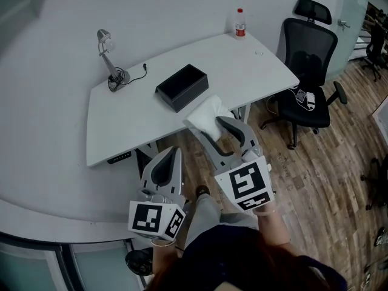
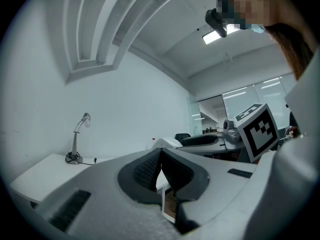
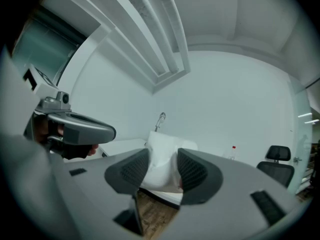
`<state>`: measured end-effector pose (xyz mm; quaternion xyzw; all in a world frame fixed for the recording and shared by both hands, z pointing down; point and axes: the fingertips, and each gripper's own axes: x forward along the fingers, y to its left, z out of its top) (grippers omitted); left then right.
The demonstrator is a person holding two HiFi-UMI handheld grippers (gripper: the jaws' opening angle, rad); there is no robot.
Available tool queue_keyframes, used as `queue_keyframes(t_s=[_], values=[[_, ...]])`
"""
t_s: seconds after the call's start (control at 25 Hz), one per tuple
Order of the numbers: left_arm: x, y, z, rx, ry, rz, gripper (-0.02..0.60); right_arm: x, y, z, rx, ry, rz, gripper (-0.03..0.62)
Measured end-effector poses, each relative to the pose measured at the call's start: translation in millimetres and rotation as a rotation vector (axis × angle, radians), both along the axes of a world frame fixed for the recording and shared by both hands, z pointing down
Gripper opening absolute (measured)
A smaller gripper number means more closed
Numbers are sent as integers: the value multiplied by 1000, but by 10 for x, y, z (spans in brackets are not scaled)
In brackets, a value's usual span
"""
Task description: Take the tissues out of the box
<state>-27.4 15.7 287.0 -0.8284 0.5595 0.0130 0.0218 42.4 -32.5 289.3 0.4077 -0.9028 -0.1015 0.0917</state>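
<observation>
White tissues point(image 1: 206, 115) point(image 3: 161, 143), one bunched wad, were out of the box point(image 1: 182, 87) and sat by the front edge of the desk point(image 1: 121, 120), just beside the box. The right gripper point(image 1: 209, 126) point(image 3: 163, 170) had its jaws partly closed, with both pads pressed on the wad. The single box was black with an open top. It lay flat on the white desk, and its inside was too dark to tell what remained. The left gripper point(image 1: 171, 156) point(image 2: 160, 156) hung lower, off the desk, with its jaws closed together on nothing. One bent-neck lamp point(image 1: 109, 59) stood at the desk's far left corner. One bottle point(image 1: 240, 23) with a red cap stood at the far right, its label too small to read. One black office chair point(image 1: 306, 65) stood beside the desk on the wooden floor point(image 1: 327, 162). The gripper cubes bore black-and-white square patterns, with no words.
</observation>
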Motion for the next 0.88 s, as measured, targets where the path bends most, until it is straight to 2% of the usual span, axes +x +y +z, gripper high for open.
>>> queue_keyframes(t_s=[0.88], values=[[134, 158, -54, 19, -13, 5, 25, 195, 354, -134, 42, -43, -6, 189]])
